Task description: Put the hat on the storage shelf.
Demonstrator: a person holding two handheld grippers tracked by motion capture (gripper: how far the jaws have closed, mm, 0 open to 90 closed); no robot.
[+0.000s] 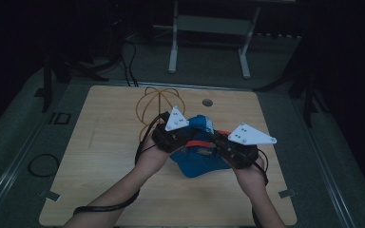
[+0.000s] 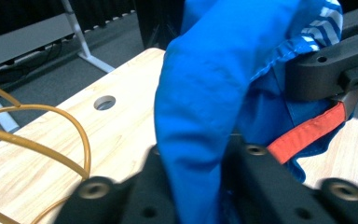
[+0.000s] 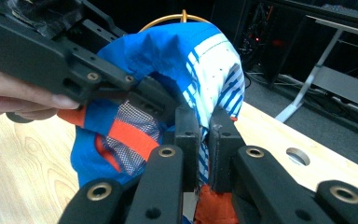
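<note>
A blue garment (image 1: 200,160) with orange trim, a white-striped patch and a mesh lining is held between both grippers above the middle of the wooden table (image 1: 100,166). My left gripper (image 1: 186,137) is shut on a fold of the blue cloth (image 2: 205,93), which rises between its jaws (image 2: 196,168). My right gripper (image 1: 221,145) is shut on the striped edge (image 3: 214,79), pinched tight between its pads (image 3: 204,140). In the right gripper view the left gripper (image 3: 165,105) bites the cloth from the left, with a hand behind it. The right gripper (image 2: 326,70) crosses the left gripper view's upper right.
Yellow wire hoops (image 1: 159,102) stand on the table just behind the garment. A round hole (image 1: 207,102) is near the table's far edge. A white desk frame (image 1: 209,42) stands on the floor beyond, and a black cable loop (image 1: 43,164) lies left of the table.
</note>
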